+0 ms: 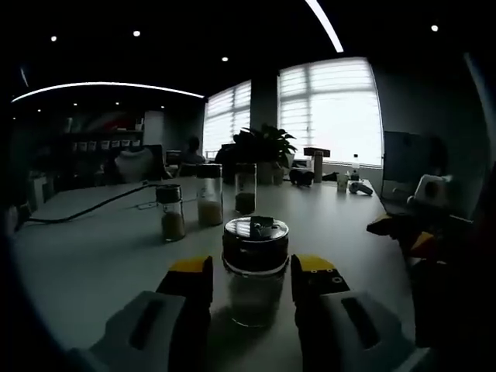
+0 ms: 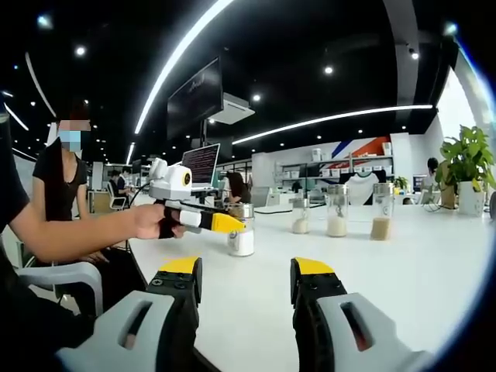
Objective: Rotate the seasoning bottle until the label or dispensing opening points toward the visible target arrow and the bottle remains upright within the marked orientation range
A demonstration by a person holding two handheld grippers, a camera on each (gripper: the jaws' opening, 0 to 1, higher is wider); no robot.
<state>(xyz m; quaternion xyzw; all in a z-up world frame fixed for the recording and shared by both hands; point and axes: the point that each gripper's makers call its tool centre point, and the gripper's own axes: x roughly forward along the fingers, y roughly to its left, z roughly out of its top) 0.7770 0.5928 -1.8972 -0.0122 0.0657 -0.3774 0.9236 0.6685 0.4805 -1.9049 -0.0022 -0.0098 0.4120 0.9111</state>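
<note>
Big white table (image 1: 93, 256) spreads wide across the left gripper view, and it runs out pale and broad in the right gripper view too, table (image 2: 403, 271). On it, dead centre and close up, stands the seasoning bottle (image 1: 255, 267), upright, dark lid on top with a small raised piece, pale contents below the lid. The left gripper (image 1: 252, 283) sits around it, one yellow-tipped jaw on each side of the glass; the jaws look close against the bottle, but whether they truly press it I cannot tell from here. Swing to the right gripper view and there it is from the side: the left gripper (image 2: 232, 225) held in a hand (image 2: 151, 221), yellow tip at the seasoning bottle (image 2: 241, 230), the bottle standing straight on the table. The right gripper (image 2: 244, 291) is spread wide, nothing between its jaws, low over bare table and well apart from the bottle. Beyond the bottle, three jars (image 1: 209, 198) stand in a loose row, three jars (image 2: 337, 211) again in the right gripper view, each with pale or brown filling at the bottom.
</note>
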